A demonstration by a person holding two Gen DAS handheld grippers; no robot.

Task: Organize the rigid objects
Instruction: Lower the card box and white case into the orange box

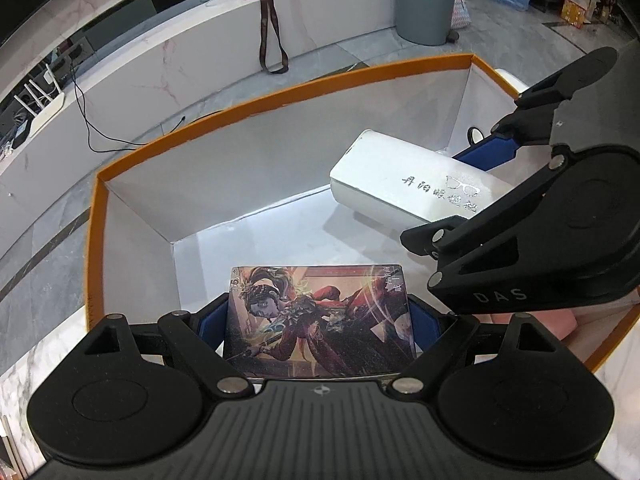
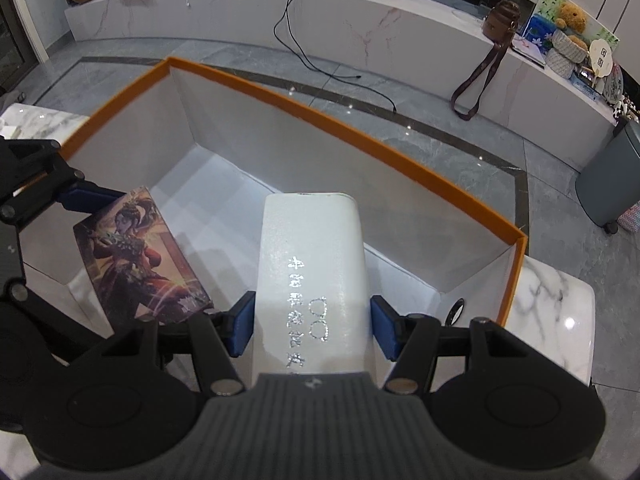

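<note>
A flat rectangular card printed with a red-robed figure [image 1: 318, 316] was gripped between the blue-padded fingers [image 1: 214, 326] of the left gripper [image 1: 319, 326], one pad pressed to each long edge, and held above the floor of a large orange-rimmed white cardboard box [image 1: 280, 92]. To its right, a white oblong glasses case with silver lettering [image 2: 312, 276] was clasped across its width by the right gripper [image 2: 313, 326], jutting forward beyond the fingers [image 2: 384, 330] inside the same box. A marble tabletop [image 2: 556, 312] was seen beneath.
</note>
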